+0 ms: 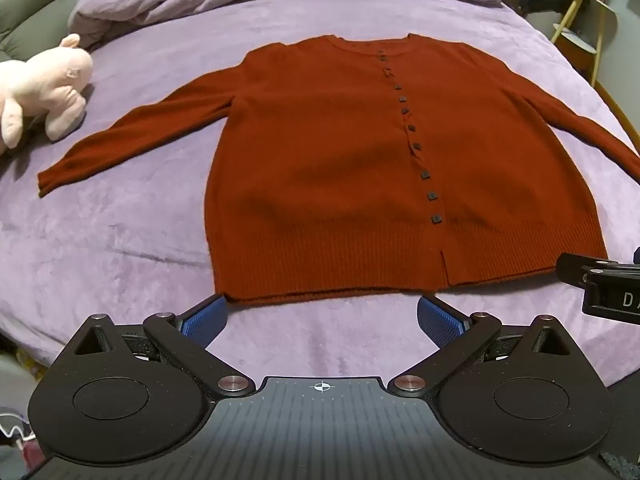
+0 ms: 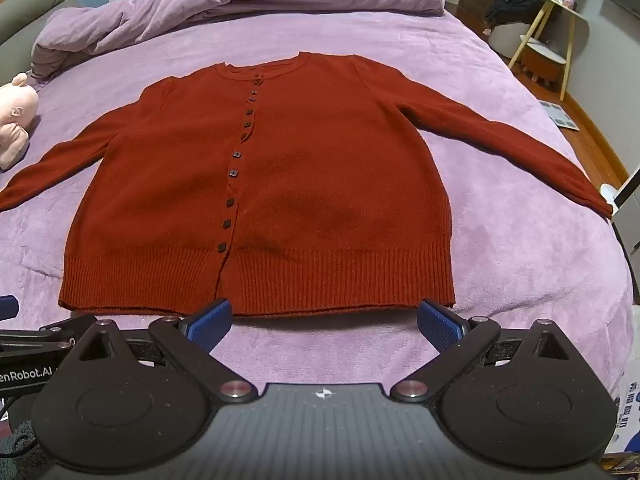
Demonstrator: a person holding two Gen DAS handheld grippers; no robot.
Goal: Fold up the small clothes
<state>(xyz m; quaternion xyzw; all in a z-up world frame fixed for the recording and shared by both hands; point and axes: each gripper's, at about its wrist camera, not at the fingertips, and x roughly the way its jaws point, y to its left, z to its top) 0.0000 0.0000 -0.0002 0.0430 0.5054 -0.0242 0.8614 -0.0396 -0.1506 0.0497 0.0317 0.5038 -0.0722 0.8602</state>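
Rust-red knit, the cardigan (image 1: 340, 168) lay flat and buttoned on the purple bed (image 1: 120, 248), front up, both sleeves stretched out to the sides and its ribbed hem nearest the cameras. The left gripper (image 1: 322, 320) hung just short of the hem, its blue pads spread wide with nothing between them. The right gripper (image 2: 324, 326) was likewise spread and empty, its pads at the hem's edge. A pink plush toy (image 1: 44, 88) sat near the left sleeve, and a rumpled purple duvet (image 2: 240, 4) lay beyond the collar.
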